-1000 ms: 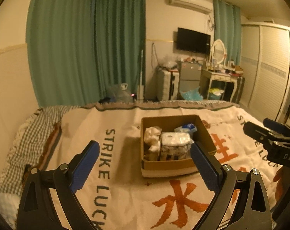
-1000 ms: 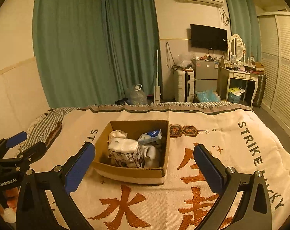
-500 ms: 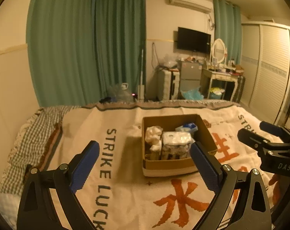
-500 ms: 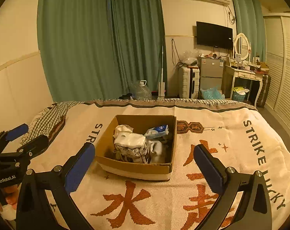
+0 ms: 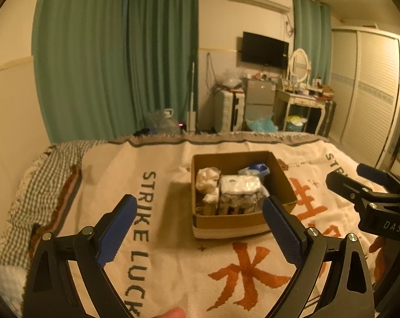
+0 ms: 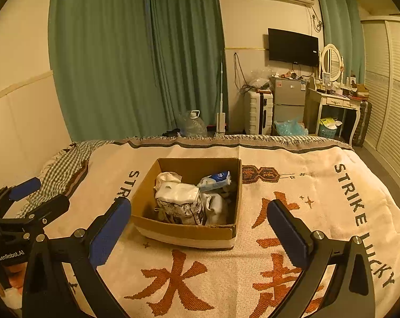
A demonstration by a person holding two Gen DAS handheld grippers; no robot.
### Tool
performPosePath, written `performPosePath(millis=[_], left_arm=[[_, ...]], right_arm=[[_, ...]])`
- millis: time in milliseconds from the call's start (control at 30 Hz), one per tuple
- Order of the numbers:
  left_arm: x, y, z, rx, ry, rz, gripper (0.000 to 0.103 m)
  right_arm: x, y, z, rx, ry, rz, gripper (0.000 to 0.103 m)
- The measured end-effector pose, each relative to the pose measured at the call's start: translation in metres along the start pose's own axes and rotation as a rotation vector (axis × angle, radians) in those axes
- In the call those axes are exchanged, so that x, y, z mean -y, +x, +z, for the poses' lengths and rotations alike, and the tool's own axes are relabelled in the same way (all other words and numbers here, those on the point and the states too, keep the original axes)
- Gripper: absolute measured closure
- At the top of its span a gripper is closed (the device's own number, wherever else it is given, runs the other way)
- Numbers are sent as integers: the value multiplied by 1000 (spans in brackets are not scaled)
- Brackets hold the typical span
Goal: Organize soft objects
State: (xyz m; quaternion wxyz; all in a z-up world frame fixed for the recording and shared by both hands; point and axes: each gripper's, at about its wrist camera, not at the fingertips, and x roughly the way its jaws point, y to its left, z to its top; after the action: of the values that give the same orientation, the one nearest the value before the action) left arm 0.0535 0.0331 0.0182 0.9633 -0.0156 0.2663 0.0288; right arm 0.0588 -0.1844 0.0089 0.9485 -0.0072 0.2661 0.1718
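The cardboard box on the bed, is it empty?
No, the cardboard box holds several soft packs, including a large white wrapped pack and a blue-and-white packet.

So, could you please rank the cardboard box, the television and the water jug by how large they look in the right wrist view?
1. cardboard box, clearly largest.
2. television.
3. water jug, smallest.
The box is nearest the camera, so its lead partly reflects closeness.
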Motion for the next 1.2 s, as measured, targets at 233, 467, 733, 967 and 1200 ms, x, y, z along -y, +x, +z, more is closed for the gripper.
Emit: performPosePath(millis=[233, 467, 733, 967, 1200], left_arm=[[0, 0, 0, -8, -4, -3, 6], [1, -1, -1, -11, -5, -8, 6], [-4, 0, -2, -12, -4, -14, 6], [-7, 1, -3, -10, 0, -14, 6], [-5, -1, -4, -6, 0, -19, 6]], right_arm=[[-1, 0, -1, -2, -6, -3, 0], [0, 0, -3, -3, -5, -2, 0], [1, 4, -3, -14, 6, -5, 0], [-1, 5, -4, -15, 5, 1, 0], [-2, 6, -5, -14, 8, 2, 0]])
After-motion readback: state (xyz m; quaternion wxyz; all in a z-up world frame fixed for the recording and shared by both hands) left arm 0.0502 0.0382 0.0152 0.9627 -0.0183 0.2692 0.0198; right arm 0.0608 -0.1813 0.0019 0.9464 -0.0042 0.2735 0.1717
